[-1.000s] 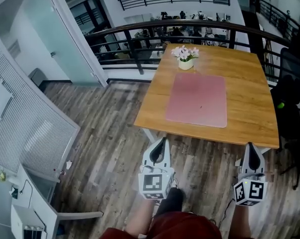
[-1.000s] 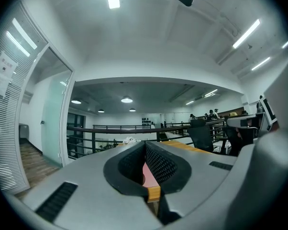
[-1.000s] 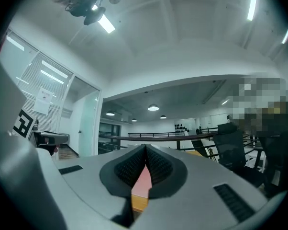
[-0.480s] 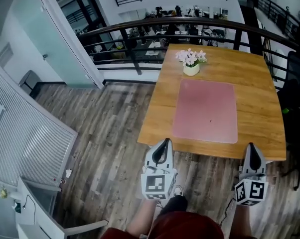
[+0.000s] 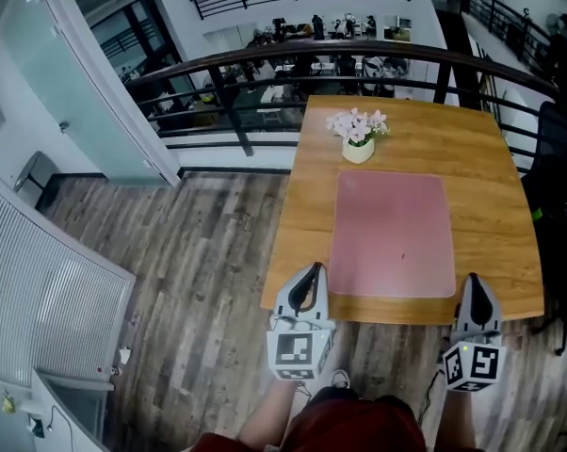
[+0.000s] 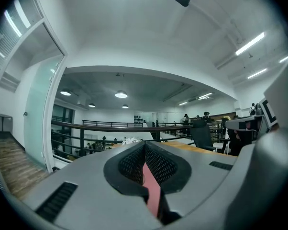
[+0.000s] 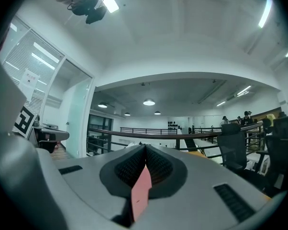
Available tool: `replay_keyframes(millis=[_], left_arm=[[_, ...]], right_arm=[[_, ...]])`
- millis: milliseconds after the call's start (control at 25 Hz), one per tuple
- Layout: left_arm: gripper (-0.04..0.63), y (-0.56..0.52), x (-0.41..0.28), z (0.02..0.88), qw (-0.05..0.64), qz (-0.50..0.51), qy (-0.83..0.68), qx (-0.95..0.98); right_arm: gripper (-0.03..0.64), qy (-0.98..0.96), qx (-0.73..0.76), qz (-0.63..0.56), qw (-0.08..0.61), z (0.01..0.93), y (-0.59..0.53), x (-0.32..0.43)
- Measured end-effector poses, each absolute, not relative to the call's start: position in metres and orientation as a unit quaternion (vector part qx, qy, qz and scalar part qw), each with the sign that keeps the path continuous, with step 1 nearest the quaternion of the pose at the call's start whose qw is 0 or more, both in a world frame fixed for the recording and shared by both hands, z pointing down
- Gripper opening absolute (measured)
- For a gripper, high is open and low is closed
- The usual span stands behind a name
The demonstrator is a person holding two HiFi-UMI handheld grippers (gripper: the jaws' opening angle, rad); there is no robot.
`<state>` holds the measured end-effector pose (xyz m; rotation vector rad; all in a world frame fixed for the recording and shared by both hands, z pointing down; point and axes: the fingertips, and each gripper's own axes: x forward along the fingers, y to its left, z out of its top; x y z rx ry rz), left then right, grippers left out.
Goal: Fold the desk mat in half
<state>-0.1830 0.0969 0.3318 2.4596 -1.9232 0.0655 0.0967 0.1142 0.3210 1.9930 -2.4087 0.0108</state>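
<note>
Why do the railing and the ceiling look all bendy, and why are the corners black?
Head view: the wide lens bows the railing and the table edges. Left gripper view: a fisheye circle, so the corners go black, and the strip light glares white. Right gripper view: the same round picture, tinted bluish, with a bright ceiling lamp near the top.

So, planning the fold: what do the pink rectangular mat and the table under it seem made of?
Pink rectangular desk mat: likely soft leatherette or felt, matte; flat, rounded corners, no glare.
Orange-brown table: wood or wood-look laminate, satin; visible grain streaks.
</note>
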Motion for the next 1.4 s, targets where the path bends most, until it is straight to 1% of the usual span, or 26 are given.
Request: replay_keyframes(millis=[280, 680, 1040, 1120, 1400], left_arm=[[0.02, 0.064, -0.177, 0.339, 0.021, 0.025, -0.596, 0.803], [0.02, 0.011, -0.149, 0.349, 0.02, 0.031, -0.597, 0.801], [0.02, -0.049, -0.121, 0.368, 0.034, 0.06, -0.591, 0.804], [0.02, -0.06, -0.117, 0.372, 0.03, 0.063, -0.59, 0.804], [0.02, -0.078, -0.112, 0.399, 0.045, 0.082, -0.584, 0.806]], right_arm=[[0.009, -0.76, 0.65, 0.004, 0.006, 0.326, 0.093, 0.097], [0.009, -0.76, 0.65, 0.011, 0.014, 0.342, 0.039, 0.131], [0.009, -0.772, 0.635, 0.021, 0.032, 0.358, -0.032, 0.152], [0.009, -0.777, 0.628, 0.026, 0.037, 0.363, -0.044, 0.153], [0.009, -0.797, 0.599, 0.034, 0.069, 0.39, -0.067, 0.149]])
